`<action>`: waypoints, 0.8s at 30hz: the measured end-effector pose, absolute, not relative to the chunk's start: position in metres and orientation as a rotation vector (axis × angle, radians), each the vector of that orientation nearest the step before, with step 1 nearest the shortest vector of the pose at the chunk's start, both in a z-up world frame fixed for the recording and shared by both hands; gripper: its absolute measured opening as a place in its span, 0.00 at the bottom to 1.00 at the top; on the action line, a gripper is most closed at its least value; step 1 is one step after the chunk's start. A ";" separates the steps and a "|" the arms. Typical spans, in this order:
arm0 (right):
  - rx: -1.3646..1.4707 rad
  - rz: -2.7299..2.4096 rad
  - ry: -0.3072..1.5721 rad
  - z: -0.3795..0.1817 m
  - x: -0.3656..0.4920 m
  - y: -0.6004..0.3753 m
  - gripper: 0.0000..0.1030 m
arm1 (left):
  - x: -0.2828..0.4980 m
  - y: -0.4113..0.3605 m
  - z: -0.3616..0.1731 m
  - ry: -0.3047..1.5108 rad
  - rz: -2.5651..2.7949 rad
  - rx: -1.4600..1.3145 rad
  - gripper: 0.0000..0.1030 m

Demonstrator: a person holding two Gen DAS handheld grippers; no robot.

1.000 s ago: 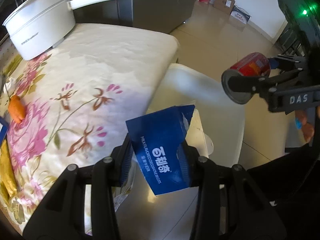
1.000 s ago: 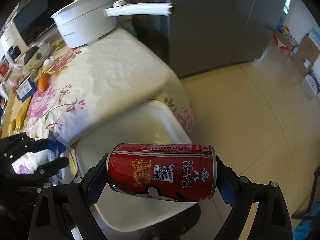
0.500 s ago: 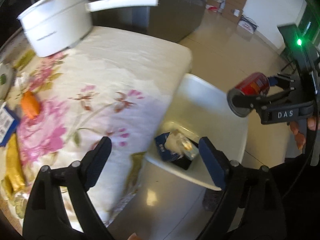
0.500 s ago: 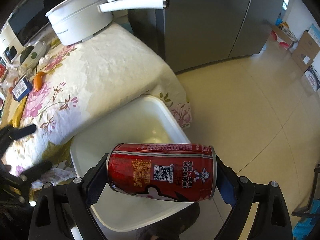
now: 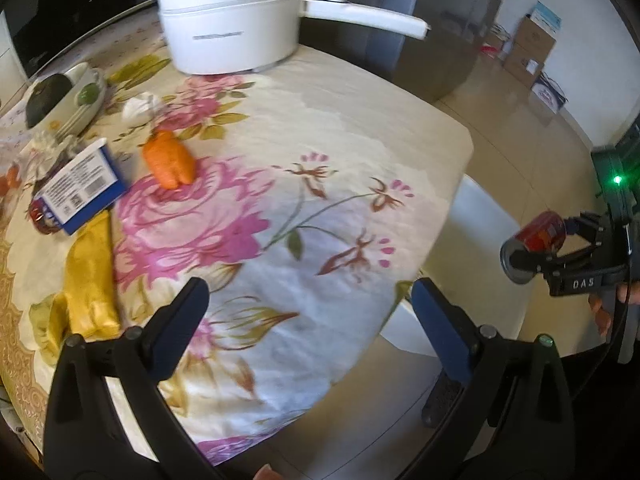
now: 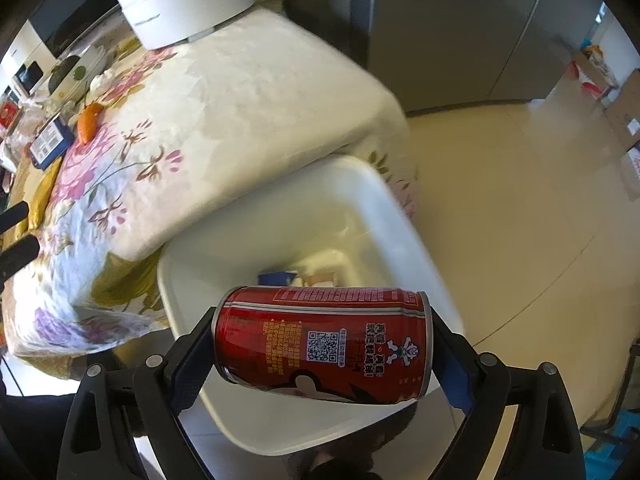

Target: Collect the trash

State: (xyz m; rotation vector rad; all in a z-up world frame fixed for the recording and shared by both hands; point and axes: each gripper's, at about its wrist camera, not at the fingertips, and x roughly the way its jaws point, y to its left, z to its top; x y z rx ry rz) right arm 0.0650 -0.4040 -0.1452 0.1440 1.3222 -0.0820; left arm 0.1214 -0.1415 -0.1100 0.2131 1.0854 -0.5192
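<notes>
My left gripper (image 5: 310, 306) hangs over the front edge of the flowered tablecloth (image 5: 320, 128); its jaws are opening, with nothing between them. My right gripper (image 6: 322, 346) is shut on a red drink can (image 6: 320, 344), held sideways above the white bin (image 6: 394, 210) beside the table. A blue packet (image 6: 276, 278) lies inside the bin. In the left wrist view the right gripper (image 5: 560, 254) and the can (image 5: 540, 234) show at the right, over the bin (image 5: 480, 216). On the cloth lie an orange scrap (image 5: 170, 162), a blue-and-white box (image 5: 80, 188), a yellow wrapper (image 5: 88, 280) and a white crumpled tissue (image 5: 140, 106).
A white pot (image 5: 232, 20) with a long handle stands at the table's far end. A bowl (image 5: 80, 92) with dark and green items sits at the far left. A grey fridge (image 6: 460, 40) rises behind the table. Cardboard boxes (image 5: 532, 48) stand on the tiled floor.
The left gripper let go of the blue packet, which dropped into the bin, then opened wide and swung left over the table. The right gripper with the can moved over the bin.
</notes>
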 end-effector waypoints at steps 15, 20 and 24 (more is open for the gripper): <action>0.198 -0.093 1.279 -0.124 0.071 -0.399 0.97 | 0.134 -0.098 -0.093 1.041 -0.438 0.160 0.99; 0.169 -0.085 1.270 -0.121 0.079 -0.389 0.97 | 0.138 -0.079 -0.088 1.033 -0.403 0.128 0.99; 0.141 -0.065 1.260 -0.119 0.086 -0.377 0.97 | 0.141 -0.062 -0.085 1.028 -0.373 0.098 0.99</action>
